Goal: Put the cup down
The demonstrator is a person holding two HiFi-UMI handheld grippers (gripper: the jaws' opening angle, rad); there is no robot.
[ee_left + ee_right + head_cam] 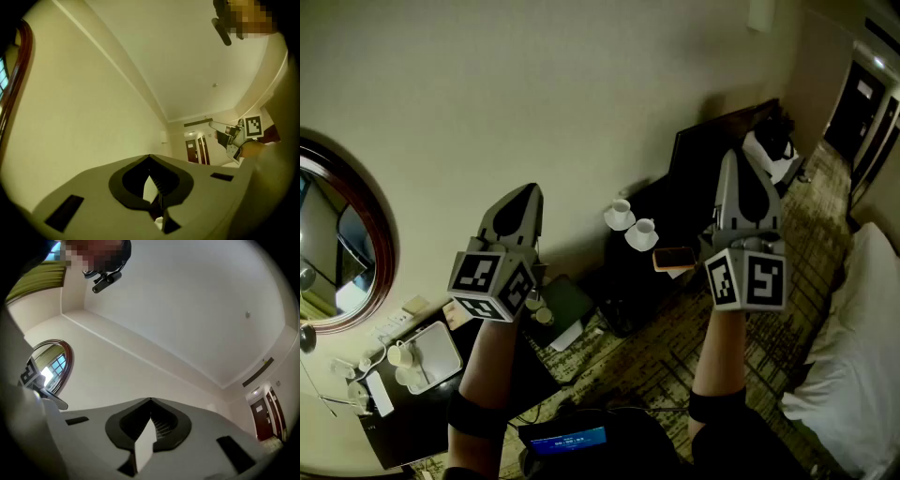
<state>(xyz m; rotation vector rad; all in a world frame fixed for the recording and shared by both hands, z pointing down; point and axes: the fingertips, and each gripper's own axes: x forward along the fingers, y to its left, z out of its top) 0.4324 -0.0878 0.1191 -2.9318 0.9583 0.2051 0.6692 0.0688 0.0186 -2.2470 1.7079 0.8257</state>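
Head view: two arms reached up before a beige wall. The left gripper (pixel 525 192) and right gripper (pixel 739 161) pointed upward, both empty. Between them, two white cups (pixel 621 212) on saucers stood on a dark cabinet (pixel 666 211), well apart from either gripper. A round mirror (pixel 342 234) hung at the left.

Left gripper view: its jaws were pressed together with nothing between them, facing wall and ceiling.

Right gripper view: its jaws were likewise together, holding nothing.

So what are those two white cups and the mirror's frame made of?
The cups look like glazed white ceramic: smooth, bright, on matching saucers. The mirror frame seems polished reddish-brown wood, judging by its sheen, though it could be a lookalike.
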